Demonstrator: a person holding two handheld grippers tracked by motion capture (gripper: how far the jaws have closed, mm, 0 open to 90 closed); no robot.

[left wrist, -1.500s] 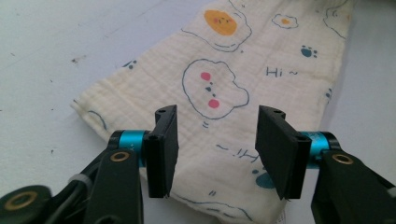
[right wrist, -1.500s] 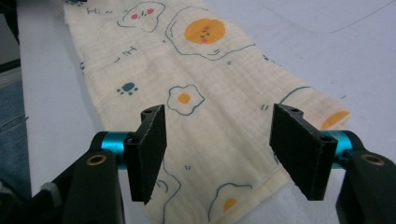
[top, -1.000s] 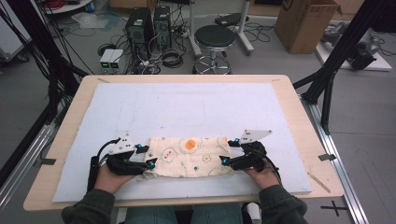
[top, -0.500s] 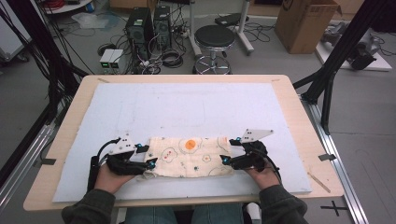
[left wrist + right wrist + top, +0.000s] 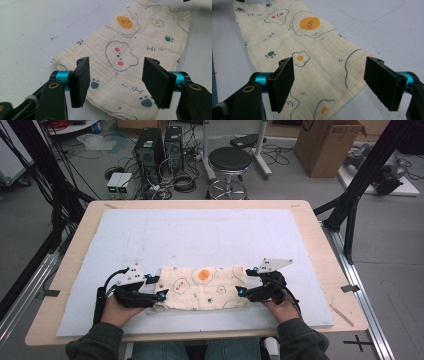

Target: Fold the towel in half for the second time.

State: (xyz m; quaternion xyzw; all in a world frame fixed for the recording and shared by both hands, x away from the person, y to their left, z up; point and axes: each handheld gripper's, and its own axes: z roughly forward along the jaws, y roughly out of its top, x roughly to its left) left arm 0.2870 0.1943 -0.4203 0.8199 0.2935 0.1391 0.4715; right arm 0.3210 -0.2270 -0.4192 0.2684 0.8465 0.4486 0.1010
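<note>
Jaws standing wide on both grippers, gripping nothing. Left gripper (image 5: 159, 287) hovering over one short end of the printed cloth (image 5: 202, 287), fabric lying flat between and beyond its pads. Right gripper (image 5: 246, 281), jaws just opened further, spanning the opposite end, hem lying between pads. Cloth resting on white mat (image 5: 200, 235).

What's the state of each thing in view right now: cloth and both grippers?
cloth: folded into a long strip, lying flat on the white mat, not lifted
left gripper: open, jaws apart over the cloth's left end, not pinching it
right gripper: open, jaws apart over the cloth's right end and have just been opening, cloth under them but not gripped
</note>
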